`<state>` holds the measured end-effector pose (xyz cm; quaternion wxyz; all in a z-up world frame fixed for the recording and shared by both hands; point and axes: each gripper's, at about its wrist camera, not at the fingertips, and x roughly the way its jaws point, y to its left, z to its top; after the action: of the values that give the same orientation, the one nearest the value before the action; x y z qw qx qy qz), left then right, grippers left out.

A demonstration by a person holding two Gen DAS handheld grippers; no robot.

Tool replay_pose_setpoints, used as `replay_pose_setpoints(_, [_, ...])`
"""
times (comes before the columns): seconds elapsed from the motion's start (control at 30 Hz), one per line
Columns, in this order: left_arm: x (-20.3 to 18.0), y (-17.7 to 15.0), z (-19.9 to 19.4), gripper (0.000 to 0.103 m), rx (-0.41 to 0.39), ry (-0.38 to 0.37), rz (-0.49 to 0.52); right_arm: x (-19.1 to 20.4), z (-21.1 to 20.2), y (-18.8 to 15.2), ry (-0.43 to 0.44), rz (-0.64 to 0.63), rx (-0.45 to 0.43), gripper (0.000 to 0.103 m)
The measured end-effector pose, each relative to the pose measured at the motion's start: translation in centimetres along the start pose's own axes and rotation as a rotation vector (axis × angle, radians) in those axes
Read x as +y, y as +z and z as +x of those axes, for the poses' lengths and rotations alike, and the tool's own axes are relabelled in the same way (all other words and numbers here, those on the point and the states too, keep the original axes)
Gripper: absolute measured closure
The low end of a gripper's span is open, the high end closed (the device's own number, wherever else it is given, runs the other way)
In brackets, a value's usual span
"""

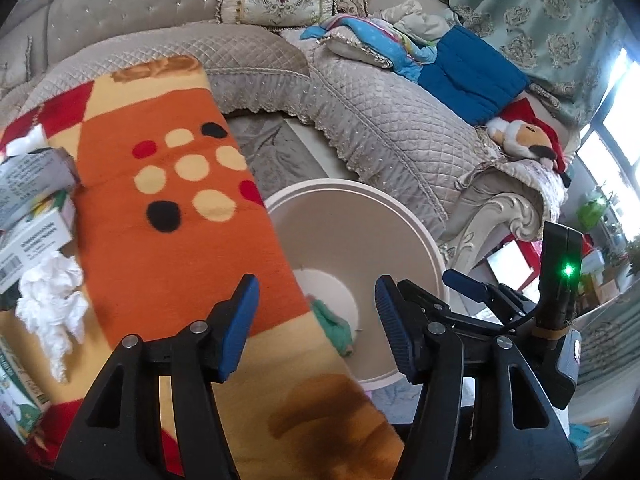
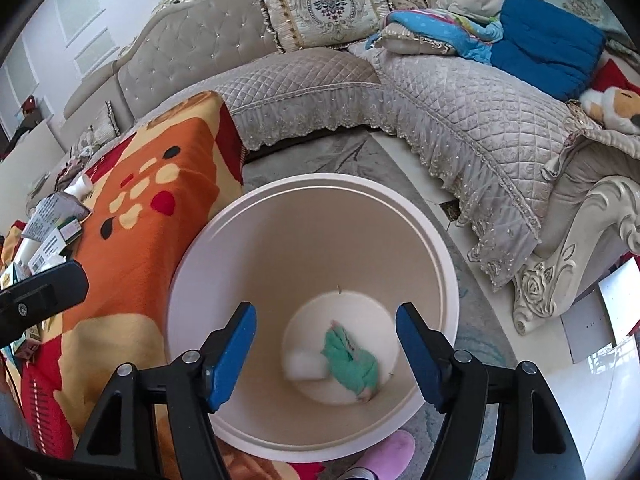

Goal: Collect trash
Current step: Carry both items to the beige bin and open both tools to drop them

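Filling the background, a quilted grey sofa (image 2: pixel 460 120) curved around the room, strewn with an embroidered cushion (image 2: pixel 324 8), a folded blue blanket (image 2: pixel 548 44) and a plush toy (image 1: pixel 528 136). Draped over the table on the left, an orange dotted blanket (image 1: pixel 168 208). Standing on the floor just beside that table, a round white trash bin (image 2: pixel 312 216), seen from above. Lying on the bin's bottom, a crumpled green wrapper (image 2: pixel 352 364) touching a white scrap (image 2: pixel 304 364). Piled on the blanket's left edge, small cardboard boxes (image 1: pixel 32 208) with a crumpled white tissue (image 1: pixel 52 304) just beside them, outside the bin. Hovering over the bin's mouth, the right gripper (image 2: pixel 326 354), blue pads spread wide, nothing between them. Hovering across the table edge and bin rim, the left gripper (image 1: pixel 316 324), likewise spread wide and holding nothing. Poking out below the bin, a pink slipper (image 2: pixel 384 456).
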<state>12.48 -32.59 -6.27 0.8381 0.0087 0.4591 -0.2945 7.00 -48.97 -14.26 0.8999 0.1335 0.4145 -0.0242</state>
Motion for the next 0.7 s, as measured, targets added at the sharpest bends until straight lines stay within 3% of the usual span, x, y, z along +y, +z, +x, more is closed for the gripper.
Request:
replay_pose_setpoints(0.43, [2.1,-1.5,-3.3,0.044,-0.062,0.118,-0.007,3.8,-2.9,-0.3,0.01,-0.063,-0.041,0.028])
replay_pose_setpoints(0.7, [4.9,-3.2,-6.5,0.044,-0.086,0.135,-0.056,7.8,-4.6,-0.3,0.048,-0.124,-0.067,0.025])
